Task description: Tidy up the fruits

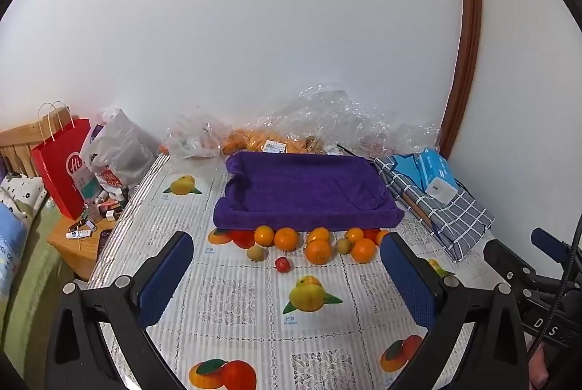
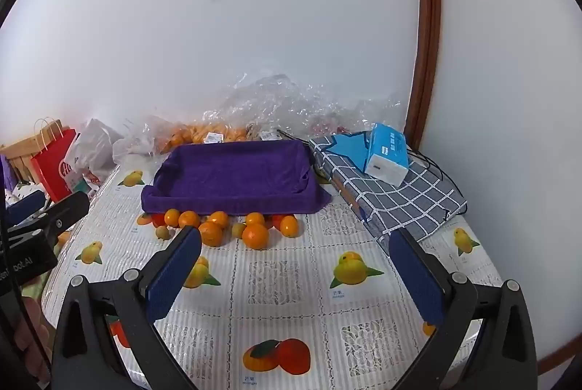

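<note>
Several oranges [image 1: 318,250] [image 2: 255,236], two small greenish fruits [image 1: 256,253] [image 2: 162,232] and a small red fruit [image 1: 282,264] lie loose on the fruit-print tablecloth. They sit just in front of a tray lined with purple cloth [image 1: 305,193] [image 2: 236,177], which holds nothing. My left gripper [image 1: 287,244] hovers open, short of the fruit row, with nothing between its blue pads. My right gripper [image 2: 294,241] is open too, nearer the camera than the fruits and a little to their right.
Clear plastic bags with more oranges [image 1: 254,139] [image 2: 203,133] lie behind the tray against the wall. A blue tissue pack [image 1: 436,172] [image 2: 387,153] rests on a checked bag [image 2: 400,197] at the right. A red paper bag [image 1: 62,168] stands at the left, off the table.
</note>
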Demonstrator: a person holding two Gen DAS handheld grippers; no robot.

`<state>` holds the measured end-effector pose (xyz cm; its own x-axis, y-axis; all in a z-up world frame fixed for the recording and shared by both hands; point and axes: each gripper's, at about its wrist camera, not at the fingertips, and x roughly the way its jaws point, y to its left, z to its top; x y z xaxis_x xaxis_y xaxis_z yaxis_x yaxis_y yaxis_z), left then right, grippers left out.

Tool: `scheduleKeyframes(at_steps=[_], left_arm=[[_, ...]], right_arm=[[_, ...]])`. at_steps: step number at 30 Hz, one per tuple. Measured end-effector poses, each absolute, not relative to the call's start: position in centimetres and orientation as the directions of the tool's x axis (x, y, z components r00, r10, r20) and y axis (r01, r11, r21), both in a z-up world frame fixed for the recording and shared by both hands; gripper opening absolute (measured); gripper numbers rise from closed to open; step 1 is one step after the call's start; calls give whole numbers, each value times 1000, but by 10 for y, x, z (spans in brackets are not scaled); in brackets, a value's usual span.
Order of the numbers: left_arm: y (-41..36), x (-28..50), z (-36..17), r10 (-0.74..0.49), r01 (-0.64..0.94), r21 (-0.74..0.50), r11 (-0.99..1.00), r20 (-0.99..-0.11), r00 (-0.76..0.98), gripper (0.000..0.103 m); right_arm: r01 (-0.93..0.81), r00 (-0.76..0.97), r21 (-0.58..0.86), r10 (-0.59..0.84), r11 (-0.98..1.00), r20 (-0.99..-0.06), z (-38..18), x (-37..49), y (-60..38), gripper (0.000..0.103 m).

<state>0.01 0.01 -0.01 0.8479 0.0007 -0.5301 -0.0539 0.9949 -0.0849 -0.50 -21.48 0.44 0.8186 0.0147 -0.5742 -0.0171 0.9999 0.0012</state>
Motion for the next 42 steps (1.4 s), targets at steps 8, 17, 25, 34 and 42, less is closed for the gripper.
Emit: scheduleKeyframes(at_steps=[8,17,25,34,42], left_arm=[[5,0,-5,-20,-31,-83,996,-555,831,103],[-2,4,-6,-20,-40,-95,995,-561,828,103],[-4,0,-5,-20,-39,-95,995,-548,837,103],[-7,-5,-3,-24,-28,-88,996,-536,844,103],[-8,-8,1,-21,-27,-84,996,-525,851,103]], right_arm=[[-18,810,19,26,1000,-586,3,-8,-215,101],[-36,809,19,41,999,-587,-1,-9,-213,101],[-45,810,37,58,998,-583,0,-10,-213,101],[-48,815,45,66,998,-576,1,-12,-214,101],[-43,818,52,65,998,-572,2,-13,-216,101]])
